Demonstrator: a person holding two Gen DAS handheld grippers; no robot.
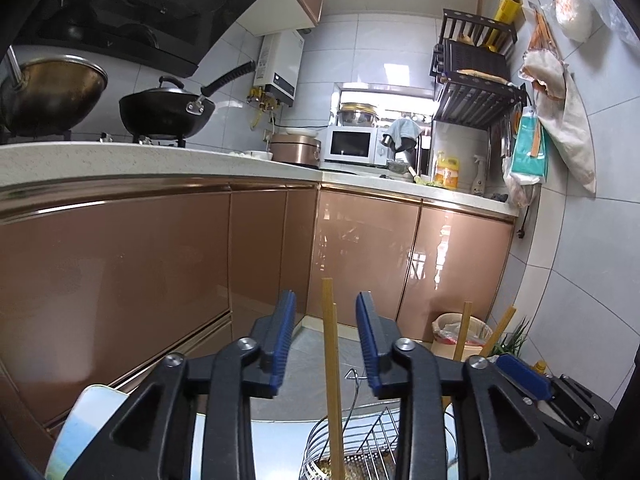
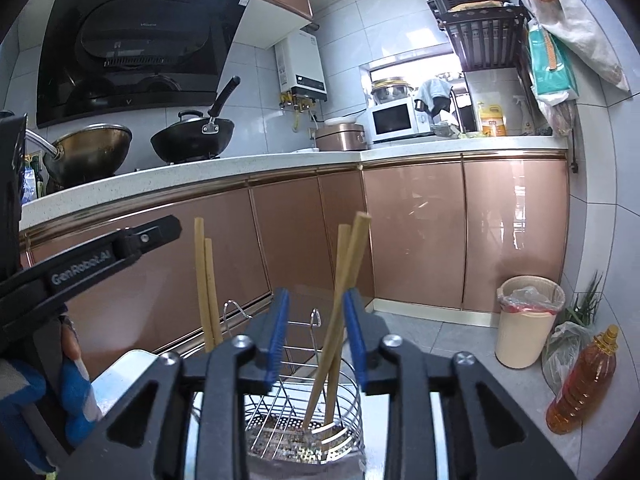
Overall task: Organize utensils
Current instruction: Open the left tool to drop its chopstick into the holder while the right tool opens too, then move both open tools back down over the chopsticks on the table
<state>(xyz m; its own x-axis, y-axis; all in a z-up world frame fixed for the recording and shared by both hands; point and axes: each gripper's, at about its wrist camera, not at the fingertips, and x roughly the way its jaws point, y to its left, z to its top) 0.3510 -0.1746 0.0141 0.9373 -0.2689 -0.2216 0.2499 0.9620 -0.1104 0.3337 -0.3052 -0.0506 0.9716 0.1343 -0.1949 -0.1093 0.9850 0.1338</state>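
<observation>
both released: left gripper parted around two upright wooden chopsticks, right gripper around two leaning chopsticks in wire basket.

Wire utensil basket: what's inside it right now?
The wire utensil basket holds two pairs of chopsticks: one pair between the open right claw pads, another further left. Its perforated floor is partly hidden by the claw.

Glossy copper cabinet doors run under a speckled white stone counter; above it, pale grey wall tiles.
</observation>
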